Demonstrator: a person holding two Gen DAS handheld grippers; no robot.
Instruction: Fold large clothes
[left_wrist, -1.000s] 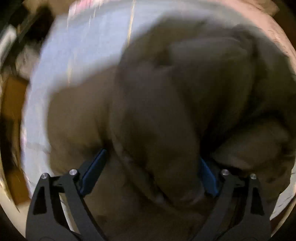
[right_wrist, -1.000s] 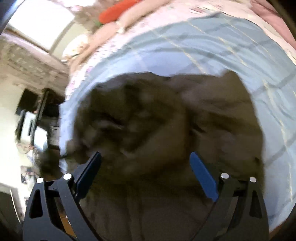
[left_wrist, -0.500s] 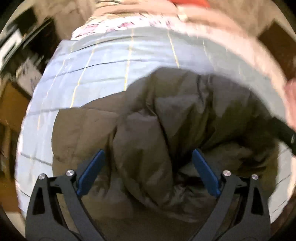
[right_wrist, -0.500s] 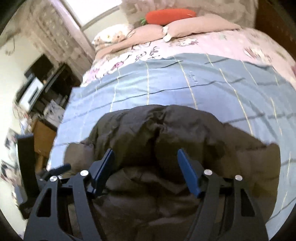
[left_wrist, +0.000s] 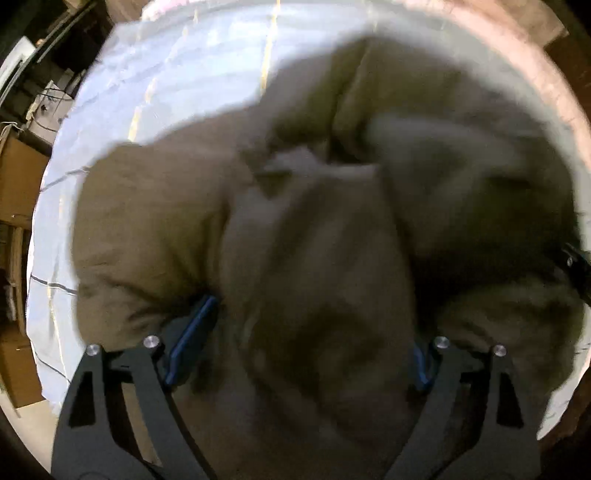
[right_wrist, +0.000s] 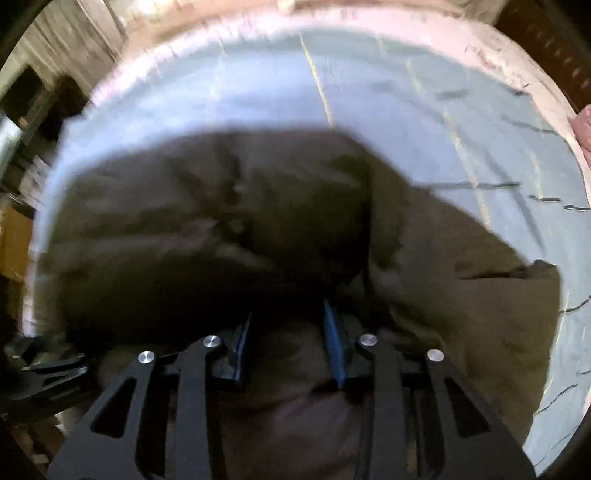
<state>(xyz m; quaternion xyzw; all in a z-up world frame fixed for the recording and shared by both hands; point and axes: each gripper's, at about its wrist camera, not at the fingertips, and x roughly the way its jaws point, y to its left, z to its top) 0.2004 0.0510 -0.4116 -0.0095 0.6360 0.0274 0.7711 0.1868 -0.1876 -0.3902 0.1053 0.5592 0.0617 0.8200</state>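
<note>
A large olive-brown padded jacket (left_wrist: 314, 240) lies bunched on a bed's blue checked sheet (left_wrist: 184, 74). My left gripper (left_wrist: 310, 343) is open wide, its blue-padded fingers pushed down into the jacket folds on either side of a thick ridge of cloth. In the right wrist view the jacket (right_wrist: 240, 221) fills the middle. My right gripper (right_wrist: 288, 332) has its jaws narrowed around a dark fold of the jacket at the near edge. Both views are blurred by motion.
The blue sheet (right_wrist: 406, 110) spreads beyond the jacket, with a pink floral bedcover (right_wrist: 517, 55) at the far edge. Cardboard boxes (left_wrist: 14, 184) and dark furniture stand left of the bed. The other gripper's black frame (right_wrist: 44, 373) shows at lower left.
Both grippers have dropped closer onto the jacket. The right gripper's jaws have closed in from wide open onto a fold. The left gripper stays wide open.
</note>
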